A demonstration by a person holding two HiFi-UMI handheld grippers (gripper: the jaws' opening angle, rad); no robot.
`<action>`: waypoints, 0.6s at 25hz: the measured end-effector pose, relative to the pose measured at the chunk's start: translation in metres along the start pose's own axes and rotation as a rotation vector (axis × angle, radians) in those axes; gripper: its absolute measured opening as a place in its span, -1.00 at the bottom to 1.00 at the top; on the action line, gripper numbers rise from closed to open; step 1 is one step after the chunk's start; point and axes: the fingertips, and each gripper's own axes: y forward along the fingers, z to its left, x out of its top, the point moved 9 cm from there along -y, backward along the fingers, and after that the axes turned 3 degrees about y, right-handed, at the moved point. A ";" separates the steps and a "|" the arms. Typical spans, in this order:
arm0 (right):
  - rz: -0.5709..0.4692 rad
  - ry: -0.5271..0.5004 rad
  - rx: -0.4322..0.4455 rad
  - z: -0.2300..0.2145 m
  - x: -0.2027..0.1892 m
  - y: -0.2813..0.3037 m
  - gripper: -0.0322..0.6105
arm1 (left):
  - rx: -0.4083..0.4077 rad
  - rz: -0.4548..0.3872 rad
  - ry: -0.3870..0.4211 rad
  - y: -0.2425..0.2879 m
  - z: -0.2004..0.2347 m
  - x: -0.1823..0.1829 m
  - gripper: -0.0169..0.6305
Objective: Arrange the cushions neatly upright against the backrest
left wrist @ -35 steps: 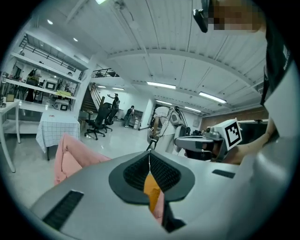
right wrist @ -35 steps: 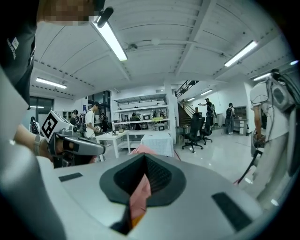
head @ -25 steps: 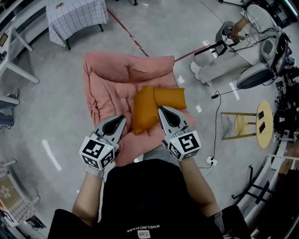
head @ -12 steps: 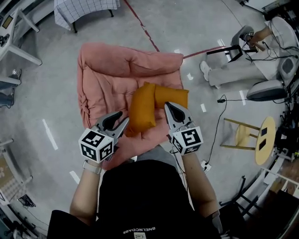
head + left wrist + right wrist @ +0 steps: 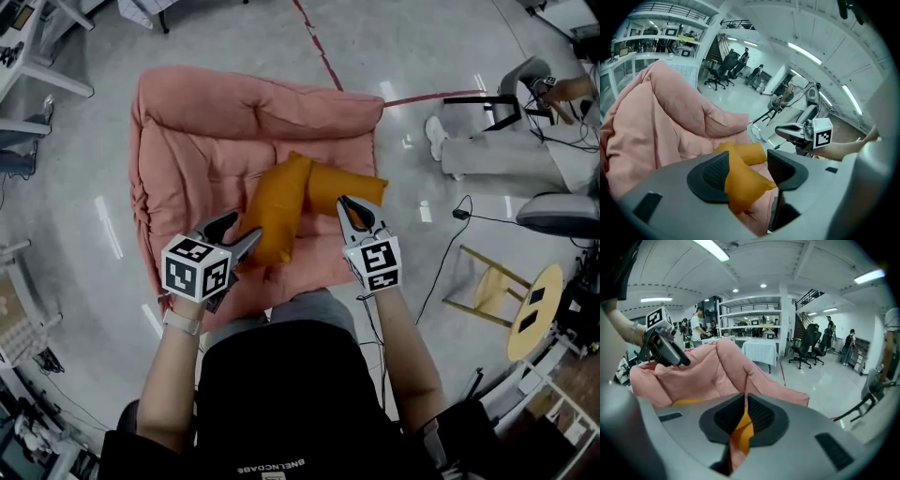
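Note:
Two orange cushions lie flat on the seat of a pink padded chair (image 5: 197, 141). The longer one (image 5: 275, 214) runs toward me; the other (image 5: 344, 186) lies crosswise to its right. My left gripper (image 5: 237, 232) is at the near left corner of the long cushion. Its jaws are opening, and that corner (image 5: 740, 183) sits between them with a gap to the right pad. My right gripper (image 5: 349, 204) is shut, its tips at the near edge of the crosswise cushion. In the right gripper view its jaws (image 5: 744, 416) meet, with orange fabric showing through the slit.
The chair's backrest (image 5: 253, 98) is folded up at the far side. On the floor to the right are a wooden stool (image 5: 487, 281), a round yellow table (image 5: 534, 309) and a black cable (image 5: 441, 244). A white table (image 5: 42, 70) stands at the far left.
The left gripper's jaws have gone from shut to open around the long cushion's corner. The right gripper stays shut by the other cushion. My view has moved closer over the chair.

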 end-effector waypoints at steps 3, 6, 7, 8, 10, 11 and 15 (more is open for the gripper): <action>0.071 -0.066 0.039 -0.021 -0.024 0.022 -0.84 | 0.037 0.072 -0.033 0.024 0.005 -0.002 -0.14; 0.157 -0.119 0.083 -0.036 -0.049 0.045 -0.76 | 0.079 0.132 -0.060 0.044 0.012 -0.004 -0.08; 0.188 -0.134 0.095 -0.040 -0.057 0.052 -0.73 | 0.084 0.148 -0.074 0.050 0.014 -0.006 -0.07; 0.218 -0.145 0.107 -0.044 -0.065 0.059 -0.72 | 0.082 0.161 -0.092 0.056 0.016 -0.007 -0.06; 0.274 -0.164 0.128 -0.052 -0.082 0.074 -0.58 | 0.071 0.186 -0.130 0.070 0.021 -0.010 0.01; 0.303 -0.174 0.138 -0.055 -0.090 0.081 -0.50 | 0.072 0.200 -0.145 0.077 0.023 -0.012 0.04; 0.415 -0.211 0.189 -0.066 -0.124 0.104 -0.30 | 0.111 0.262 -0.186 0.103 0.035 -0.022 0.09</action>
